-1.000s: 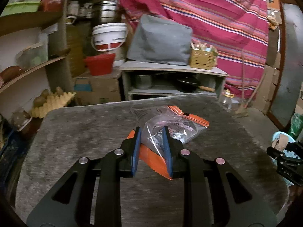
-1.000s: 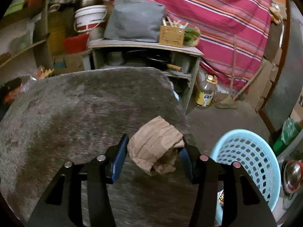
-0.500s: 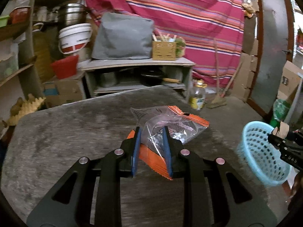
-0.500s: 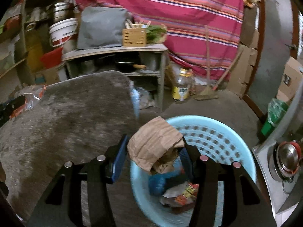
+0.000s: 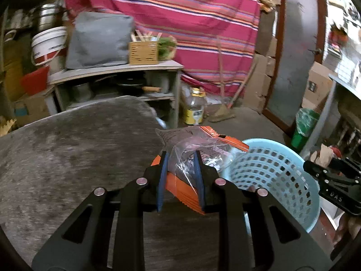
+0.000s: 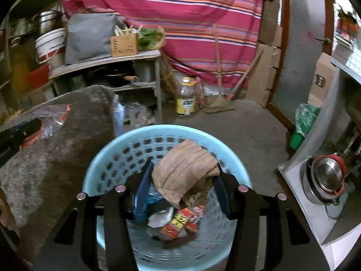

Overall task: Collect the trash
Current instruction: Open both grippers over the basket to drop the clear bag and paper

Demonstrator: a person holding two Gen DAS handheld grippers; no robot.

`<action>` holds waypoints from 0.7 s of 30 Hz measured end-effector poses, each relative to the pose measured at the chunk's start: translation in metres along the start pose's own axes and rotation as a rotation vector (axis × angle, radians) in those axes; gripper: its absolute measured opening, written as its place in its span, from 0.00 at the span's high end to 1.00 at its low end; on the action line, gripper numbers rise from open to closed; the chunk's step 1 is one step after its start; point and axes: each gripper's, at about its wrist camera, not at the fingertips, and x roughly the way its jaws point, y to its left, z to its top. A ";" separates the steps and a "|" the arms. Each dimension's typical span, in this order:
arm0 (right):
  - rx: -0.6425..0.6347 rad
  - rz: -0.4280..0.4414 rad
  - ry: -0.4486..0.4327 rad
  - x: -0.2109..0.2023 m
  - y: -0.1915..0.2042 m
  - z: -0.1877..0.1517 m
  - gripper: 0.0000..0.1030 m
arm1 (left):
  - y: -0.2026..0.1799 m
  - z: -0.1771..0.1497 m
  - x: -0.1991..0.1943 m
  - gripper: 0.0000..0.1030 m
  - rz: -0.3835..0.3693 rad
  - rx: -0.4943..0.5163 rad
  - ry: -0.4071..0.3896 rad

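My left gripper [image 5: 180, 160] is shut on a clear plastic bag with orange edges [image 5: 198, 149] and holds it above the grey table's [image 5: 67, 149] right edge, beside the light blue basket [image 5: 270, 171]. My right gripper [image 6: 182, 171] is shut on a crumpled brown paper bag [image 6: 182, 169] and holds it directly over the basket [image 6: 112, 158], which holds several wrappers [image 6: 178, 223]. The right gripper also shows at the right edge of the left wrist view [image 5: 315, 169], and the plastic bag shows at the left of the right wrist view [image 6: 49, 119].
The basket stands on the floor off the table's right end. A shelf unit [image 6: 106, 67] with pots, an oil bottle [image 6: 186, 99], a broom [image 6: 221, 103] and cardboard boxes [image 6: 266, 67] stand behind. A white counter with a steel pot [image 6: 327, 180] is at the right.
Both grippers have swung right with their loads. The right one went from over the table to directly above the basket. The left one reached the table's right edge.
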 end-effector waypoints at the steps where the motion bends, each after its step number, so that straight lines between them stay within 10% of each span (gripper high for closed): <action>1: 0.011 0.001 0.002 0.000 -0.005 -0.001 0.50 | -0.008 -0.001 0.003 0.79 -0.013 0.005 0.004; 13: 0.094 0.019 0.019 0.006 -0.039 -0.006 0.50 | -0.074 -0.017 0.027 0.71 -0.097 0.064 0.031; 21: 0.114 0.032 0.030 0.009 -0.042 -0.009 0.50 | -0.062 -0.016 0.022 0.34 -0.066 0.027 0.016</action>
